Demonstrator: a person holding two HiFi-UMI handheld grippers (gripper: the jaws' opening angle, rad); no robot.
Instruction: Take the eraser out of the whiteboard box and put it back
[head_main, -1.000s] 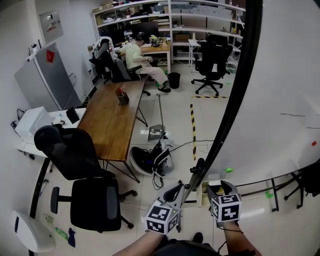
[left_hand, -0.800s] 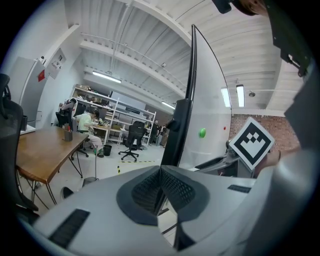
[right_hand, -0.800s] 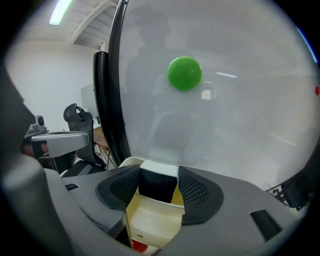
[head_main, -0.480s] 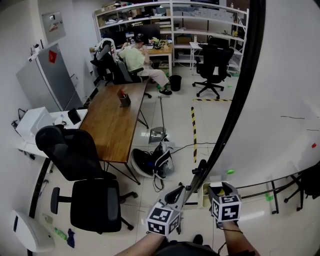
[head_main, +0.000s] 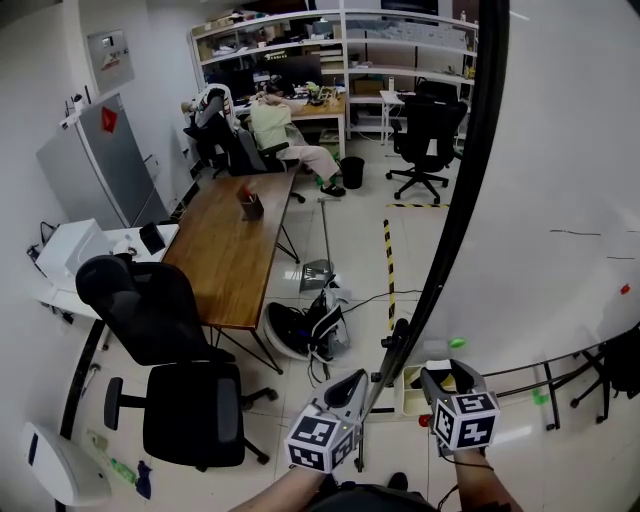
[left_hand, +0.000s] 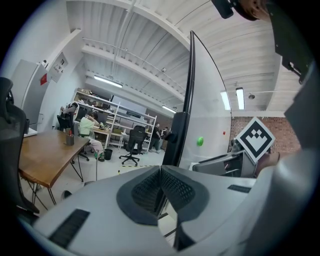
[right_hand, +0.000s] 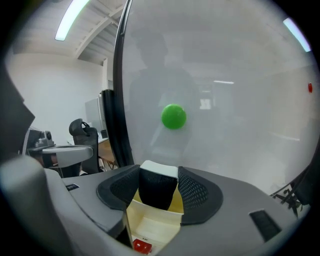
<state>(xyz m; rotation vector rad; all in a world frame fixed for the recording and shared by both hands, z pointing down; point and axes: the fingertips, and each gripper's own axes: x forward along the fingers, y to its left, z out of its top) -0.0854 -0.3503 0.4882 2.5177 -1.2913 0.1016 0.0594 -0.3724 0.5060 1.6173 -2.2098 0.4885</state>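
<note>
Office-lab workspace. Long wooden bench (head_main: 232, 250), swivel chairs (head_main: 165, 360), stocked shelving (head_main: 300, 30) along the back wall. Large whiteboard (head_main: 560, 190) at right.

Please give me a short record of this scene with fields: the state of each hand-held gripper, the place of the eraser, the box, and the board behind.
Left hand-held gripper: jaws together, nothing between them
Right hand-held gripper: jaws shut on the eraser
Eraser: black with a white top, upright, at the open top of the box
Box: cream, open, with a small red thing inside
Whiteboard: behind the box, carries a green round dot
</note>
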